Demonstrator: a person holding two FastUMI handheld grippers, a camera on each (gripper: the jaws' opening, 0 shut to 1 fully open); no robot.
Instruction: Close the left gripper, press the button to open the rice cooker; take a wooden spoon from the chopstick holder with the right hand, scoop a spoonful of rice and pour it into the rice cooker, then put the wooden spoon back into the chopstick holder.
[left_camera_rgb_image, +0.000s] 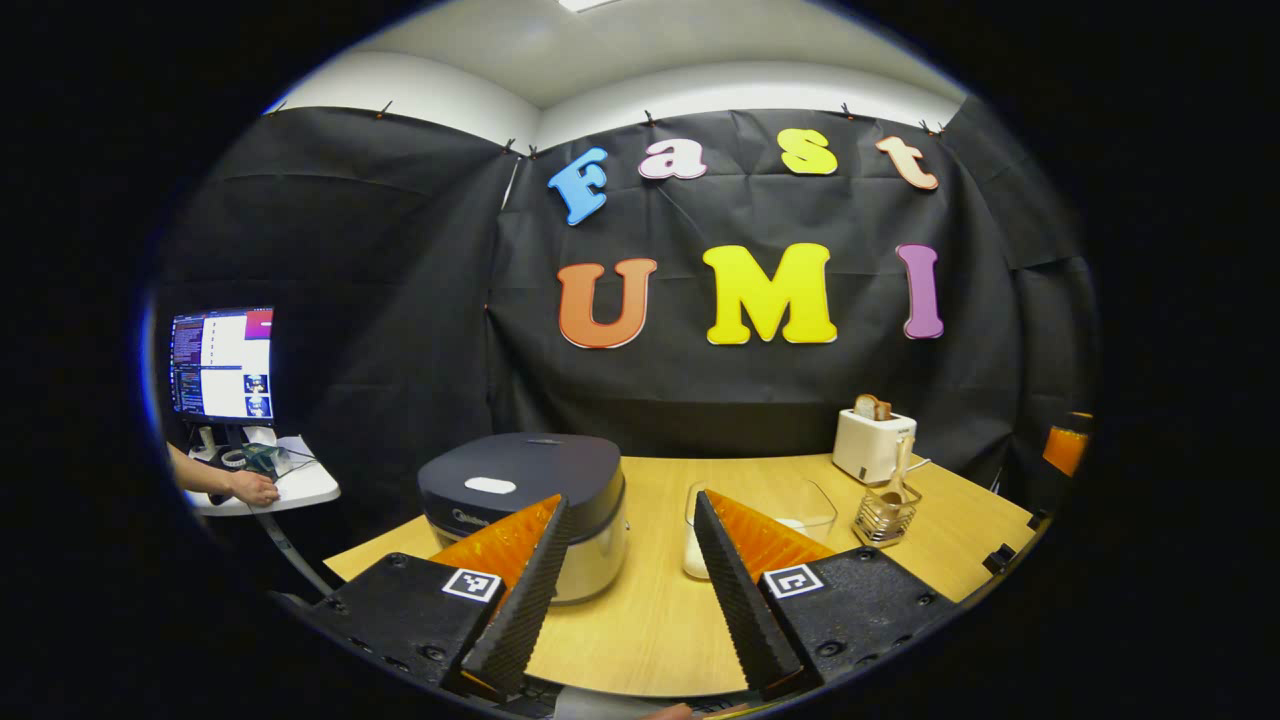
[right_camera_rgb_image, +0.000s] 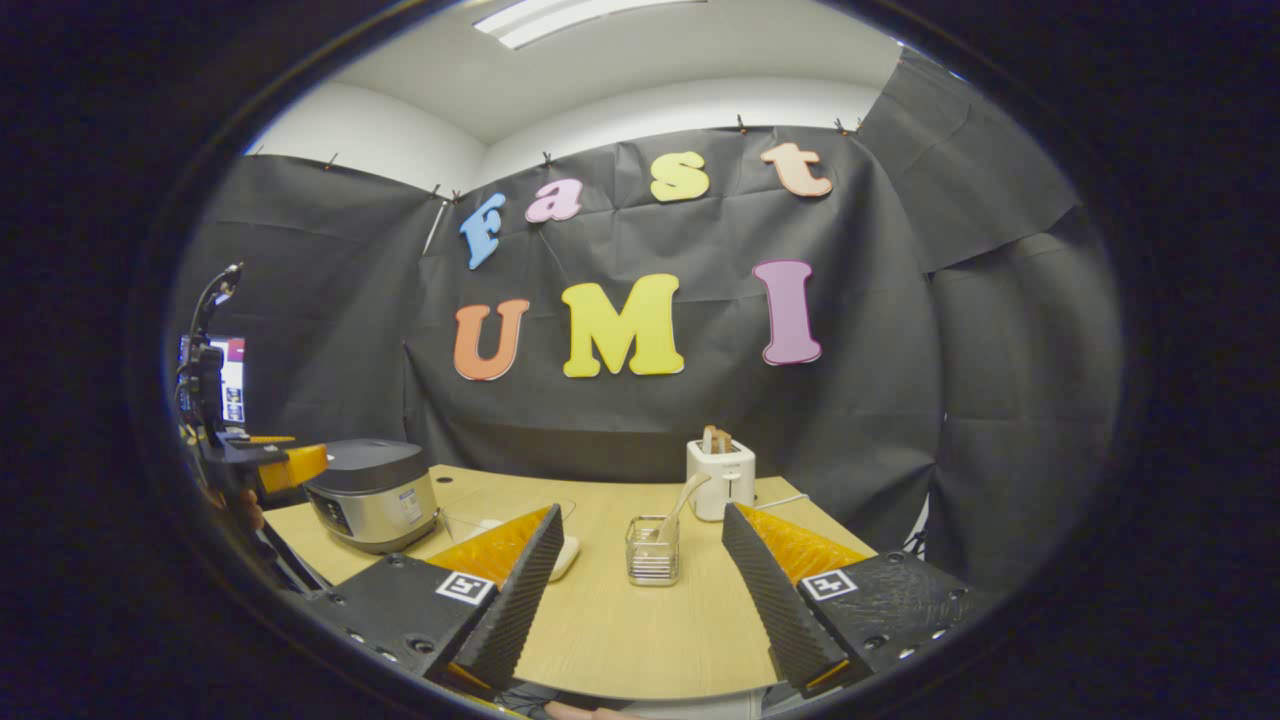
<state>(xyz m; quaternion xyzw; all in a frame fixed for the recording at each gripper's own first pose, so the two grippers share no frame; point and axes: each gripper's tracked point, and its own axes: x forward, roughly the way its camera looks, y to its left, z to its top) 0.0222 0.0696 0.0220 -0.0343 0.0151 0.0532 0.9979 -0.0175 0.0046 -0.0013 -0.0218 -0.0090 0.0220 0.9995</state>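
Near the table's (left_camera_rgb_image: 640, 620) left edge, rice cooker (left_camera_rgb_image: 525, 495) shut, contents hidden; wooden spoon (right_camera_rgb_image: 678, 502) upright in chopstick holder (right_camera_rgb_image: 652, 550); left gripper (left_camera_rgb_image: 625, 590) and right gripper (right_camera_rgb_image: 640, 590) gaping wide, empty.

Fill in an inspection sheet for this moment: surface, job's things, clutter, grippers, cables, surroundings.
Surface: wooden table, bare at the front.
Job's things: rice cooker with lid down; wooden spoon standing in the chopstick holder; clear rice container beside the cooker.
Clutter: white toaster with bread in it, at the back.
Grippers: left gripper open, holding nothing; right gripper open, holding nothing.
Cables: one thin white lead running from the toaster.
Surroundings: monitor on a side stand, a person's hand resting there; ceiling light above.
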